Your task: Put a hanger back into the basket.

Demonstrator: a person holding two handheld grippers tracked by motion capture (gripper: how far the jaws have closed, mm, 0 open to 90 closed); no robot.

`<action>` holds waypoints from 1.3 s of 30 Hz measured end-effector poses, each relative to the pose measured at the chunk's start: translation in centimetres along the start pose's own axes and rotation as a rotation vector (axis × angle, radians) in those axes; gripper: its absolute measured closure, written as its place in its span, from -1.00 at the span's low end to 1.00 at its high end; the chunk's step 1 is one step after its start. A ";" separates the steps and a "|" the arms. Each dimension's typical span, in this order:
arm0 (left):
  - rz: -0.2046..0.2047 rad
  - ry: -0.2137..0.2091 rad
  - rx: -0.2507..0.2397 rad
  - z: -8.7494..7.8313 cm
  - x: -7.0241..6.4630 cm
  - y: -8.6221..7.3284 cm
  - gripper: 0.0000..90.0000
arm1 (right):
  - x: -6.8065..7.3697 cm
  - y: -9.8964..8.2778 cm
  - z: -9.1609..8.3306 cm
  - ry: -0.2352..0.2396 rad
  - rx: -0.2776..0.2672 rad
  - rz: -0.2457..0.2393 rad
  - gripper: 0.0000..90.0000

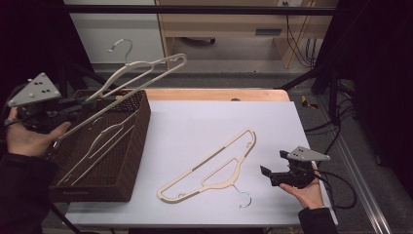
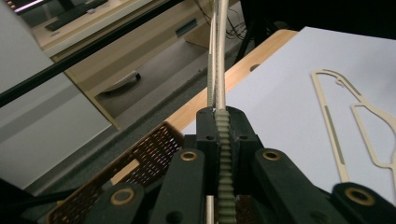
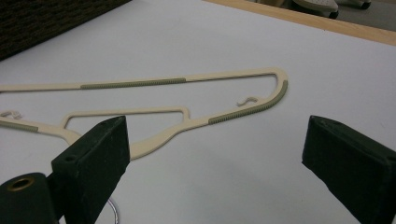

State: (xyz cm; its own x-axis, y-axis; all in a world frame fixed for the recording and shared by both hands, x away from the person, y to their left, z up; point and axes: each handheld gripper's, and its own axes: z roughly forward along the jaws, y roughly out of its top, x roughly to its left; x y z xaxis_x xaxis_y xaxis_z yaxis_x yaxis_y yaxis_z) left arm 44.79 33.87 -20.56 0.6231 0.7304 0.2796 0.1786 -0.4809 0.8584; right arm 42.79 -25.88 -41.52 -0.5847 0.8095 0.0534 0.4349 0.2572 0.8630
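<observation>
1. Hanging in the air above the basket, a cream hanger (image 1: 141, 73) is gripped by the left gripper (image 1: 90, 103); its frame slants upward and away from the jaws, with the metal hook (image 1: 122, 46) at the top, past the far edge of the table.
2. Left gripper: jaws closed tight on one bar of that hanger; in the left gripper view the ribbed strip of the bar (image 2: 223, 154) runs straight between the two black jaws. Held by the person's left hand (image 1: 27, 136) at the table's left edge.
3. Basket (image 1: 131, 161): dark brown, woven, rectangular, standing along the left edge of the table, reaching from near the front corner toward the far left corner. Contents: at least one more pale hanger (image 1: 100, 144) lying slantwise inside.
4. Second cream hanger (image 1: 214, 165): lying flat on the white tabletop, right of the basket and apart from it, its long bar running diagonally from the front middle toward the right; metal hook (image 1: 242, 197) points to the front edge. Grey-green ribbed strips show on its arms in the right gripper view (image 3: 133, 84).
5. Right gripper (image 1: 273, 174): jaws wide apart, nothing between them, held low near the front right corner, just beside the flat hanger's right end and pointing at it. Carried by the person's right hand (image 1: 307, 195).
6. Table (image 1: 272, 126): white surface with a wooden strip along the far edge.
</observation>
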 end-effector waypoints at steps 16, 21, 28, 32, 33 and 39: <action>-0.125 0.087 0.062 -4.0 5.9 -5.8 0.89 | 0.0 0.0 0.0 -0.003 0.001 -0.005 -0.83; -0.146 0.082 0.084 -4.2 6.6 -7.9 0.89 | -0.1 0.0 0.0 -0.003 0.003 -0.005 -0.83; -0.156 0.059 0.108 -4.6 6.9 -10.6 0.89 | -0.1 0.0 0.0 -0.003 0.005 -0.004 -0.83; -0.174 0.059 0.116 -4.7 7.1 -12.1 0.89 | -0.1 0.0 0.0 -0.003 0.004 -0.004 -0.83; -0.183 0.051 0.117 -4.6 7.0 -12.5 0.89 | 0.0 0.0 0.0 -0.002 0.007 0.000 -0.83; -0.192 0.027 0.142 -4.1 6.7 -14.3 0.89 | -0.1 0.0 0.0 -0.003 0.008 -0.004 -0.83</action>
State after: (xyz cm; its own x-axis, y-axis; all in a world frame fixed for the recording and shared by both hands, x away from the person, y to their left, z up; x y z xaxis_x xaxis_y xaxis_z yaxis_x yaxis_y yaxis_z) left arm 43.32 47.58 -29.18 0.5474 0.8266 0.1303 0.3983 -0.3943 0.8282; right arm 42.82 -25.95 -41.53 -0.5843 0.8101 0.0482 0.4383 0.2649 0.8589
